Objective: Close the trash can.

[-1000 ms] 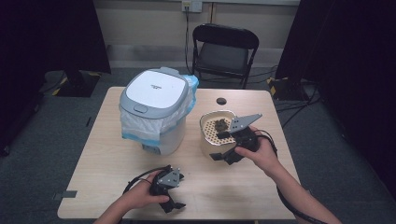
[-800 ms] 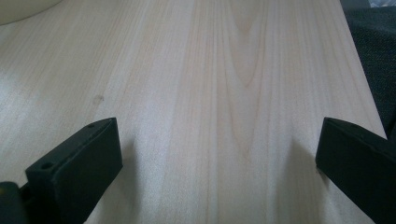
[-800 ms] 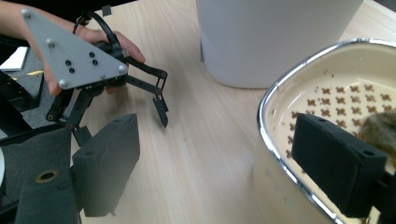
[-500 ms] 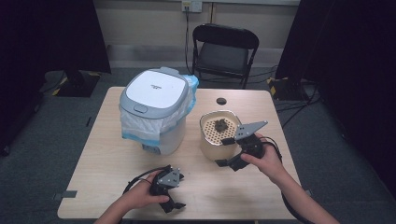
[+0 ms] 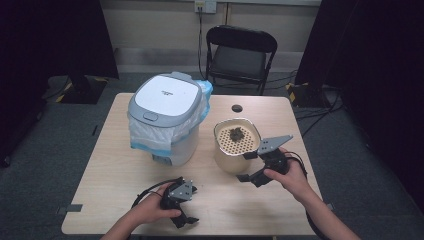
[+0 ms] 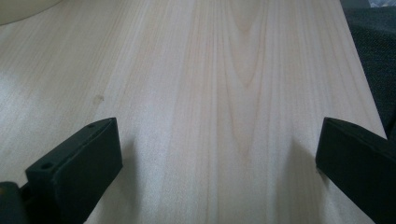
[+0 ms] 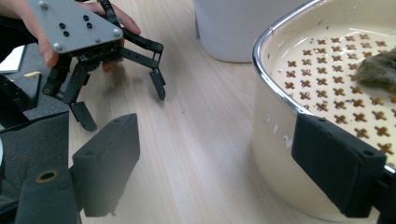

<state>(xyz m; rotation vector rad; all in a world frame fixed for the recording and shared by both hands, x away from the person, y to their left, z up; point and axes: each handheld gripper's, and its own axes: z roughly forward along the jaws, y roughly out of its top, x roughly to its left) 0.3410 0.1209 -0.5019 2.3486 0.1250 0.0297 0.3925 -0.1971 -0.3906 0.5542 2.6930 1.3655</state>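
A cream pot (image 5: 231, 159) with a perforated insert stands right of the table's middle, with a dark clump (image 5: 235, 134) lying on the insert. My right gripper (image 5: 248, 167) sits low against the pot's near right side, jaws open and pointing at its wall. In the right gripper view the pot wall (image 7: 275, 135) and clump (image 7: 380, 70) fill the right side, and my right gripper (image 7: 224, 172) has one jaw in front of the wall and one over bare table. My left gripper (image 5: 186, 212) rests open near the front edge; the left gripper (image 6: 217, 158) spans bare wood.
A white lidded bin (image 5: 165, 120) with a bag liner stands left of the pot. A small black disc (image 5: 236, 108) lies behind the pot. A folding chair (image 5: 239, 55) stands beyond the table (image 5: 110, 170). The left gripper (image 7: 123, 107) appears open across from the right one.
My right gripper has drawn back from the pot's rim toward the front right and sunk closer to the tabletop. The left gripper and the pot have stayed put.
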